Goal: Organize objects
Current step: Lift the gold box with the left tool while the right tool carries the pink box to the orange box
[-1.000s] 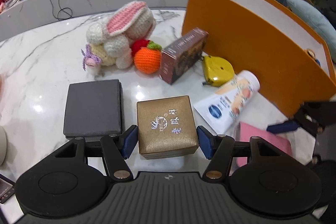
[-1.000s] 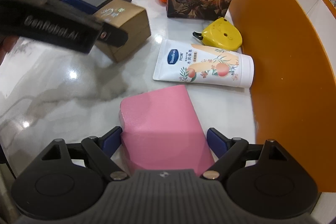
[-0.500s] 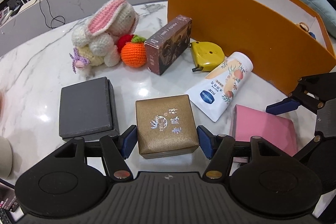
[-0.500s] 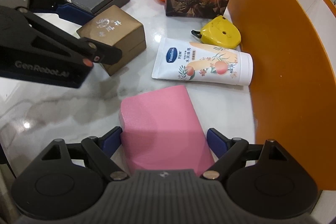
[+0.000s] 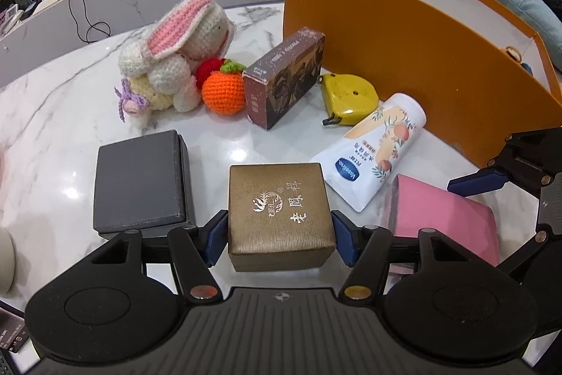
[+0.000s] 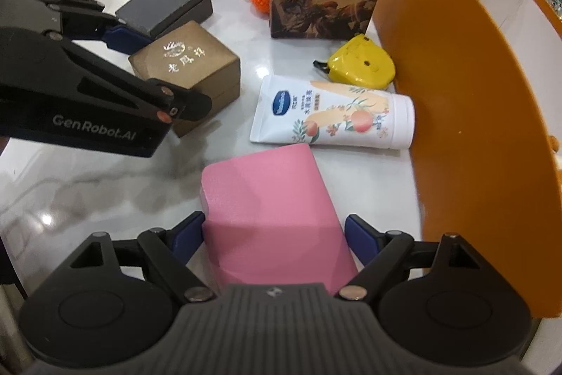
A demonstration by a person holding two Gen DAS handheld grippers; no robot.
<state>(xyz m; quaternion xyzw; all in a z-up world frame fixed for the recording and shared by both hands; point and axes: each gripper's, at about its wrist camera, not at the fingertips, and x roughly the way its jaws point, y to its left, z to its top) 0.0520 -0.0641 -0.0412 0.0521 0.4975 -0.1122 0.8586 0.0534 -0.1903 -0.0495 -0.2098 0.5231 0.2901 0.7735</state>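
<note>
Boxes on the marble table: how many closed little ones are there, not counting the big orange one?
3. A dark grey flat box at the left, a gold square box between the left gripper's fingers, and a brown patterned carton behind, beside the crocheted orange. More may hide out of view.

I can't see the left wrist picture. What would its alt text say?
A black two-finger tool straddles a square gold gift box on a white marble table, blue pads at its sides. Around it lie a dark grey box, a pink case, a white lotion tube and a tall orange box.
</note>
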